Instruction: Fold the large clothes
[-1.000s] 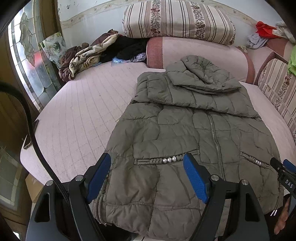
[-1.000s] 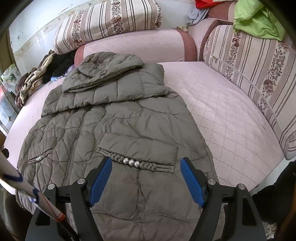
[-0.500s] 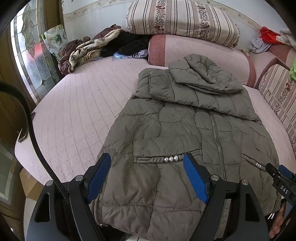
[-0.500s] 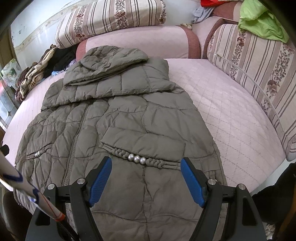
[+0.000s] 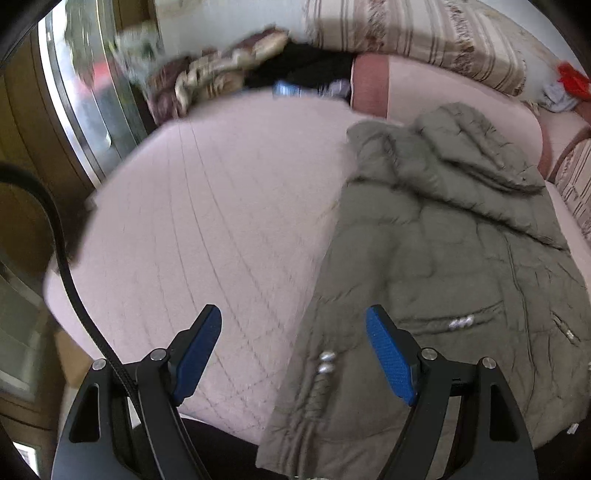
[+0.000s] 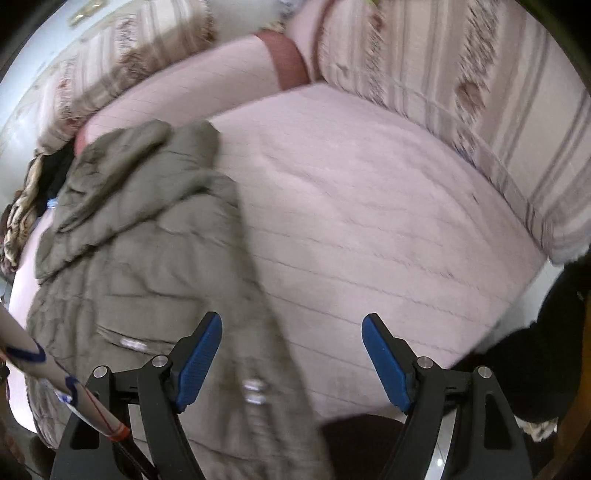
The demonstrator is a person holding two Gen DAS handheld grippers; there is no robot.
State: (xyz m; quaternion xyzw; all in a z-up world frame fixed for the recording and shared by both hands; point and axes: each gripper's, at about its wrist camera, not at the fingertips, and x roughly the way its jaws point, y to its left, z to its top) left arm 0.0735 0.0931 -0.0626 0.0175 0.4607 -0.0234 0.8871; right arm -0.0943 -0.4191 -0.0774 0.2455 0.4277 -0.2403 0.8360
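Observation:
An olive quilted puffer jacket (image 5: 443, 266) lies flat on the pink quilted bed (image 5: 207, 229), hood toward the pillows, hem toward me. It also shows in the right wrist view (image 6: 147, 258). My left gripper (image 5: 293, 354) is open and empty over the jacket's lower left edge, its right finger over the fabric. My right gripper (image 6: 291, 358) is open and empty over the jacket's lower right edge, its left finger over the fabric. Both views are blurred.
Striped pillows (image 5: 424, 33) and a pink bolster (image 5: 424, 85) line the far side. A heap of clothes (image 5: 236, 74) lies at the back left by a glass door (image 5: 74, 81). A striped cushion (image 6: 480, 92) borders the bed on the right.
My left gripper has swung left and my right gripper right, from above the jacket's front to its two lower side edges. Both stay open. The jacket has not moved.

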